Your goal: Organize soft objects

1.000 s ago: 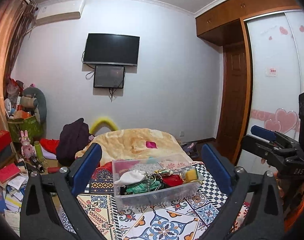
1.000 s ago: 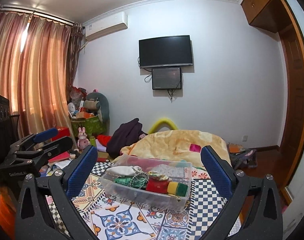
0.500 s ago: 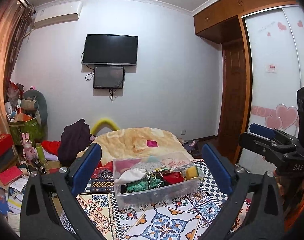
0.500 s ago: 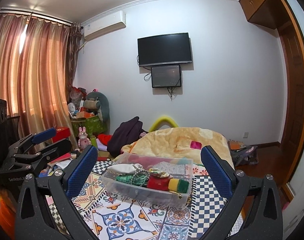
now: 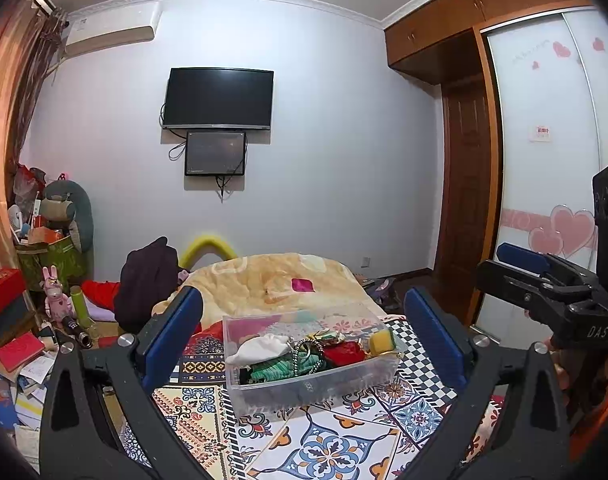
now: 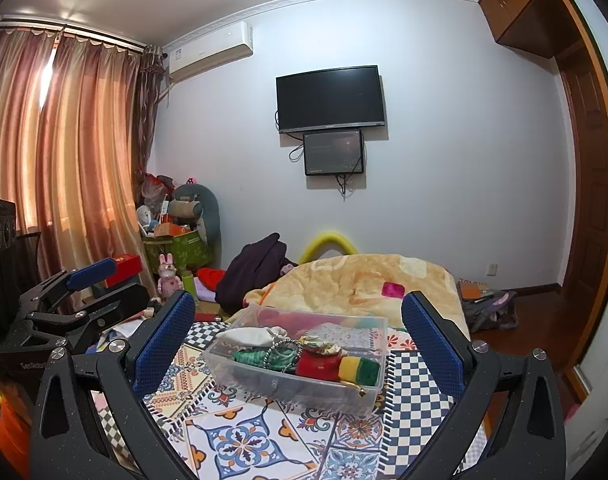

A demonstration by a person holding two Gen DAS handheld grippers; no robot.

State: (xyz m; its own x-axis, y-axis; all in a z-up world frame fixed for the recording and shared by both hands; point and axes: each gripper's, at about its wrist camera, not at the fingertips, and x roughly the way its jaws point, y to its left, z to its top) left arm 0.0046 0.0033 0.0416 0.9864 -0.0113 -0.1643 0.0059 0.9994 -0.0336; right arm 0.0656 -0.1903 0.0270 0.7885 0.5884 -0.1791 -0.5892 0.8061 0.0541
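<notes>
I'm holding both tools wide open, left tool [image 5: 304, 336] and right tool [image 6: 298, 334], clear bin [image 6: 264, 384] sitting at 12 o'clock.

Even indoor light is filling both views, leaving the white wall [image 5: 324, 168] bright and faintly bluish. In the right wrist view daylight is glowing orange through the closed curtains [image 6: 60, 152], with one blown-out spot near their top, and a soft glare is lying on the ceiling [image 6: 76, 12]. Fisheye distortion is bending the wardrobe [image 5: 544, 128] and the ceiling line, and dark vignetting is closing in at the corners. Focus is holding sharp throughout; shadows are staying faint.
</notes>
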